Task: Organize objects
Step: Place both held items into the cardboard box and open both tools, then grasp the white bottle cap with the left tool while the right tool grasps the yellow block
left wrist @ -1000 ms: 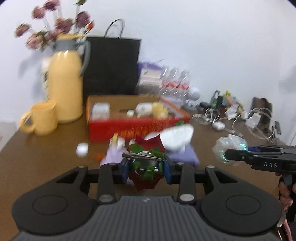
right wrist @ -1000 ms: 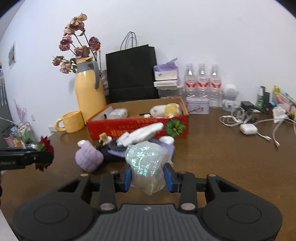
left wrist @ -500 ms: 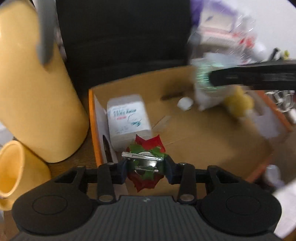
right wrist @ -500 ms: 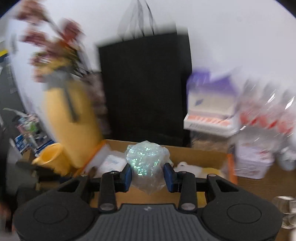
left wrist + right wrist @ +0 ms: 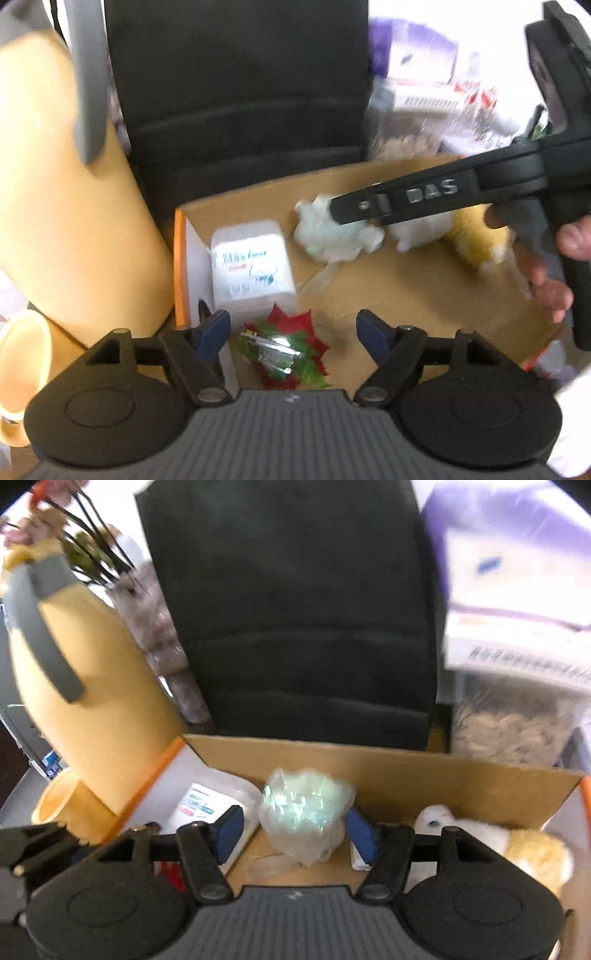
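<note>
My left gripper (image 5: 293, 332) is open over the cardboard box (image 5: 406, 295). The red and green flower clip (image 5: 284, 350) lies loose on the box floor between its fingers. My right gripper (image 5: 293, 829) is open, its fingers apart on either side of the iridescent plastic wad (image 5: 306, 812), which rests in the box (image 5: 424, 771). The wad also shows in the left wrist view (image 5: 332, 232) under the right gripper's finger (image 5: 406, 199).
The box holds a white labelled pack (image 5: 251, 266), a white plush (image 5: 454, 827) and a yellow plush (image 5: 535, 856). A yellow thermos (image 5: 92, 686) and yellow mug (image 5: 22, 362) stand left of the box. A black paper bag (image 5: 295, 609) stands behind it.
Both grippers have opened over the box. The flower clip has dropped from the left gripper onto the box floor, and the right gripper's fingers have spread away from the plastic wad.
</note>
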Demonstrator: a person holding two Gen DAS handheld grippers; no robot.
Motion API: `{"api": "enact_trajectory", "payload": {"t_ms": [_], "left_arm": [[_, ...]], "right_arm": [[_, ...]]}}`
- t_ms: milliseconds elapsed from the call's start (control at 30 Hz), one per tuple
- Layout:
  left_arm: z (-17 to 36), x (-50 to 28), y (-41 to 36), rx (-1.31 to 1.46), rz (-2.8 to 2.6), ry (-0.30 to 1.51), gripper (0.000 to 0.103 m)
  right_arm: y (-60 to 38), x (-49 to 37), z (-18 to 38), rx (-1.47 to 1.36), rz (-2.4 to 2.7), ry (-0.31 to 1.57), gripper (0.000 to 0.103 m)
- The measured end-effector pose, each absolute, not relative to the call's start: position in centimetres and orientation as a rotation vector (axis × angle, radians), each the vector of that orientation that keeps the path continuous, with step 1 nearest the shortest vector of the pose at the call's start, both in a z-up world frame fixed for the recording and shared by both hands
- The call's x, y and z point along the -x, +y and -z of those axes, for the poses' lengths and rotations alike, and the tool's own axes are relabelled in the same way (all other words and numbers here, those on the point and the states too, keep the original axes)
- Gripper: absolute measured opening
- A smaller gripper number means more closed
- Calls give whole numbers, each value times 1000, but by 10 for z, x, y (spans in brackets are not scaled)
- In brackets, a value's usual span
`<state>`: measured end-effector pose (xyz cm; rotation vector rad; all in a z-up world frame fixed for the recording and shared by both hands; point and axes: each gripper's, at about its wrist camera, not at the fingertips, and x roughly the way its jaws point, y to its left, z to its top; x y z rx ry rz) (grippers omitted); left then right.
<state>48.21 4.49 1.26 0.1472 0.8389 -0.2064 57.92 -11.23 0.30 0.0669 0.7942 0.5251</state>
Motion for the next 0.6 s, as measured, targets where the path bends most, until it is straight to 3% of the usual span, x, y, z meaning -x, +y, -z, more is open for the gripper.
{"api": "enact_trajectory", "payload": {"t_ms": [100,300,600], "left_arm": [[-46,-459,44,-128,191,783,84],[-80,-383,31,-129,143,674,88],[-41,-168,10,6,386,495,100]], "right_arm": [[-126,-554,-44,-48,-499,756,63],[-162,-470,-104,20,-387,626,77],[-192,-239,-52,221,-477,471,86]]}}
